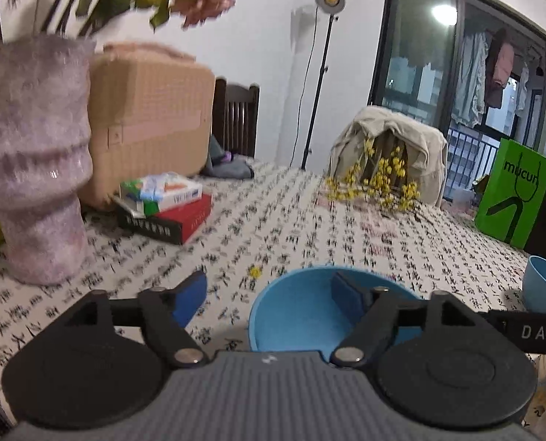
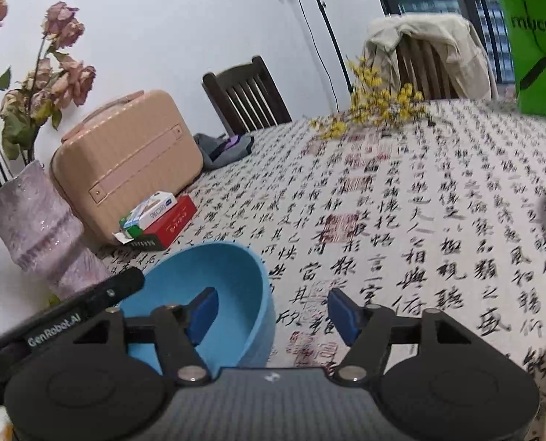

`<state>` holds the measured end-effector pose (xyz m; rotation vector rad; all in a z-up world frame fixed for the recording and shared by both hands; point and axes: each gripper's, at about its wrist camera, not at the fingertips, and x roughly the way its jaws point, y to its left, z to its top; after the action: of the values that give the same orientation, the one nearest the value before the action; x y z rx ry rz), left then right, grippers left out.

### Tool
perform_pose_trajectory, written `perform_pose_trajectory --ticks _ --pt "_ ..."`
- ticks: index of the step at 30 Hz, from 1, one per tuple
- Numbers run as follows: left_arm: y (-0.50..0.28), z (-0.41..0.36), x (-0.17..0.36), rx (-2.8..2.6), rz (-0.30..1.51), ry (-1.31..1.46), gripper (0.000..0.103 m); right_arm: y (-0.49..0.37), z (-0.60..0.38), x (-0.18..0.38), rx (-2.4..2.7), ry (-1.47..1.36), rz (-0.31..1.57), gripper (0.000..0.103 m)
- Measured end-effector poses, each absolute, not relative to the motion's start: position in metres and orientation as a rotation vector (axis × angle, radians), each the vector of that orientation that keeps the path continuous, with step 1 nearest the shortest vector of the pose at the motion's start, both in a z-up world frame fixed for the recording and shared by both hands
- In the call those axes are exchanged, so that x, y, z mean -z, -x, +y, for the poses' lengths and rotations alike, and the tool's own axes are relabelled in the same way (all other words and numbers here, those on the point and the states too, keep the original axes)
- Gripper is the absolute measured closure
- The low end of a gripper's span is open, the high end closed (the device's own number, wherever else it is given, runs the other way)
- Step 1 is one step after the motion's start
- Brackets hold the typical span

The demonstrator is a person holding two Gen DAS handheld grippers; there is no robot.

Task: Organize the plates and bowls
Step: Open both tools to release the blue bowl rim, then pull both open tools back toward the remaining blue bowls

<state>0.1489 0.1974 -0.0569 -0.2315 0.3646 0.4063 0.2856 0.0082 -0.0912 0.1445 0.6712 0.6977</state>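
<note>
A blue bowl (image 1: 302,316) sits upright on the calligraphy-print tablecloth (image 1: 309,220), and both hand-held tools stand at its rim with nothing clamped: the left gripper (image 1: 269,294) has its jaws spread, one pad over the bowl's inside and the other out over the cloth, and the right gripper (image 2: 273,312) is likewise spread, one pad over the bowl (image 2: 214,294) and one outside it. At the left view's right edge more light-blue bowls (image 1: 544,286) wait near the green bag (image 1: 511,191). I judge this bowl is set down and released, while gathering the other bowls and any plates, none visible here, remains.
</note>
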Motion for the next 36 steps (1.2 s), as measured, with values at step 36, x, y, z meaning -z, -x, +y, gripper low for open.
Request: perform_pose_trajectory --ticks 36 --pt "-0.133 0.142 0.026 -0.318 0.164 0.208 0.000 -0.254 -0.116 0.074 -0.462 -0.138 0.382 0.000"
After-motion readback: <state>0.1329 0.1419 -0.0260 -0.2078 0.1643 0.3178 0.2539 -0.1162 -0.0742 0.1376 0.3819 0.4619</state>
